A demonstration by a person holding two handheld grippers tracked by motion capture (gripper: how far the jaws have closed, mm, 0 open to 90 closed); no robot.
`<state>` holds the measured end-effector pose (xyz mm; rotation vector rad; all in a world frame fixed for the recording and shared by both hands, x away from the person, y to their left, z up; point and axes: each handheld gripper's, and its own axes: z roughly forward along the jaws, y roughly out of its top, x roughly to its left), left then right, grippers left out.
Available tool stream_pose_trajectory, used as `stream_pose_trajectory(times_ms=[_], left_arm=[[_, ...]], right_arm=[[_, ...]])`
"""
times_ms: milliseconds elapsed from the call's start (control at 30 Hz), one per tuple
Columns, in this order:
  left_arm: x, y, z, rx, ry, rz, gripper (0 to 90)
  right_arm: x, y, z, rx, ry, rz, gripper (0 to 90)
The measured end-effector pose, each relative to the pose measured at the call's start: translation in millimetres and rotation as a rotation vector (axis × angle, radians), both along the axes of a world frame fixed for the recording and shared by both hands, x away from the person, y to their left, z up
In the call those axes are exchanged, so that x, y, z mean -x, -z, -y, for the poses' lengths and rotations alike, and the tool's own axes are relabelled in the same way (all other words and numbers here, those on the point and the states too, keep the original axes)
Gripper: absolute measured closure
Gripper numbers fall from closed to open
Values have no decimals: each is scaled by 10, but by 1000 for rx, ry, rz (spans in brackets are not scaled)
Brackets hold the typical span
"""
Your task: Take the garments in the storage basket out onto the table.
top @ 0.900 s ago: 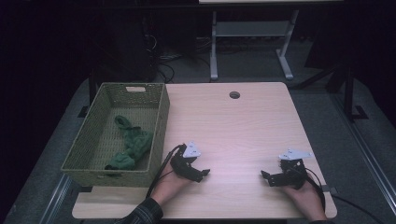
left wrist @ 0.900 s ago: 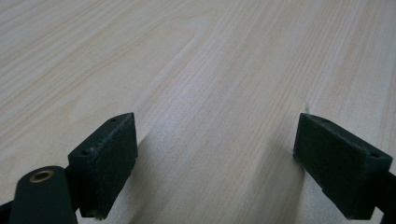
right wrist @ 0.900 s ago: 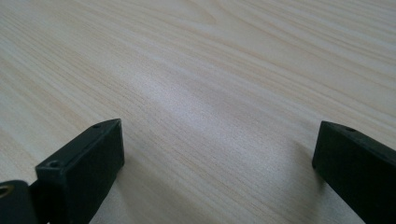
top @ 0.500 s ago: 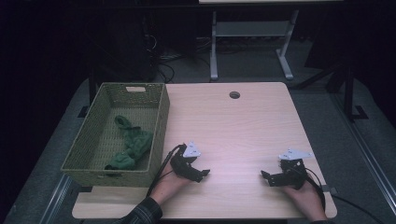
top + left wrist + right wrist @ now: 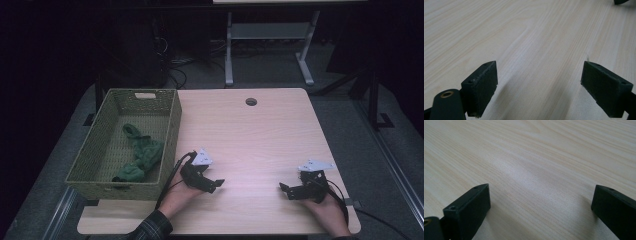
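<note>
Both grippers rest low on the light wooden table [image 5: 250,135] near its front edge. My left gripper [image 5: 216,184] lies just right of the basket, its jaws wide apart with nothing between them; in the left gripper view [image 5: 540,87] bare wood shows between the pads. At the front right, my right gripper [image 5: 284,190] points left toward the other one and stands open too, with bare wood between its jaws in the right gripper view [image 5: 540,212]. A crumpled green cloth [image 5: 140,157] lies inside the woven green basket [image 5: 172,130].
The basket takes up the table's left side, its right wall close to my left hand. A small round hole [image 5: 251,101] sits near the table's far edge. A metal stand [image 5: 270,45] and cables lie on the dark floor beyond.
</note>
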<state>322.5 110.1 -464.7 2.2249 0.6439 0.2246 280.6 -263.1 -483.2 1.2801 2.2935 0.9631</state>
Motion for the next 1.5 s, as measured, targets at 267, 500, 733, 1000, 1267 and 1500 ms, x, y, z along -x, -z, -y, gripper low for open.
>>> stream_pose_trajectory(times_ms=[267,500,733,1000,1267,1500], left_arm=[[-2,-89,-46,53,-2,-20,134],[7,-142,-40,51,10,-11,135],[0,-215,-30,30,28,6,135],[-2,-285,-33,32,21,-2,136],[-3,-361,-34,55,16,-1,137],[-3,-469,-40,52,16,12,137]], right_arm=[[0,0,0,0,0,0,18],[0,0,0,0,0,0,18],[0,0,0,0,0,0,17],[0,0,0,0,0,0,17],[0,0,2,2,-2,0,18],[-1,0,2,2,-3,1,17]])
